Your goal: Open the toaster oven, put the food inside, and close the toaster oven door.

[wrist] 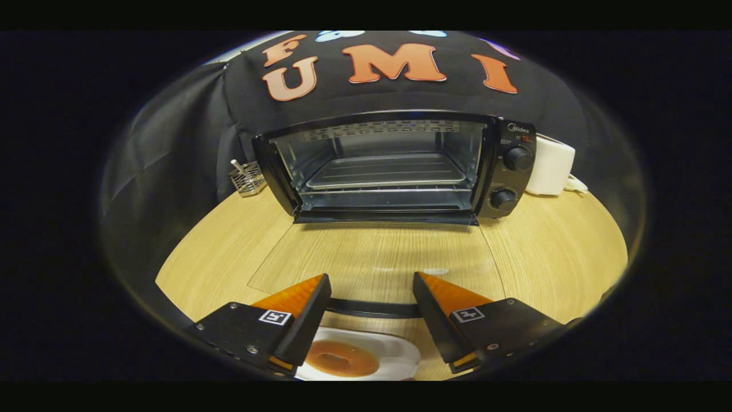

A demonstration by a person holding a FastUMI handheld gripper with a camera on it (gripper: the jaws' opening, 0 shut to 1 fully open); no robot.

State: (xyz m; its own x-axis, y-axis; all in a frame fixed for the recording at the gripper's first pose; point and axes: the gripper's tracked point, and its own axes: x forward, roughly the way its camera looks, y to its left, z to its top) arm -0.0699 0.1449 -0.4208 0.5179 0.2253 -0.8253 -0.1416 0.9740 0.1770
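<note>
Table (549,252): light wood grain, carries everything in the scene

Toaster oven (394,166): far side of the table, facing the tongs. Door (372,260) already down, lying flat toward the near side; its glass lets the wood show through and its dark handle bar (374,309) runs left-right just beyond the fingertips. Cavity open, a metal tray (386,171) sits on the rack inside, nothing on it. Two knobs (517,158) stacked on the right panel

White appliance (552,166) right of the oven, near the back. Small wire basket (247,177) left of the oven, holding something I cannot make out

White plate (394,357): nearest thing on the table, just on the near side of the door handle

Food: a doughnut (341,359), glazed brown ring, lying flat on the plate, below and between the fingers, closer to the left finger. A ring, so no long axis to line up with

Tongs (372,286): fingers spread wide, holding nothing, hanging above the plate and pointing at the oven

Judgement: opening is done; pickup not yet. The doughnut lies nearer and lower than the fingertips, so the tongs likely need to draw back toward the near edge and drop before they can straddle it, shifting slightly left
</note>
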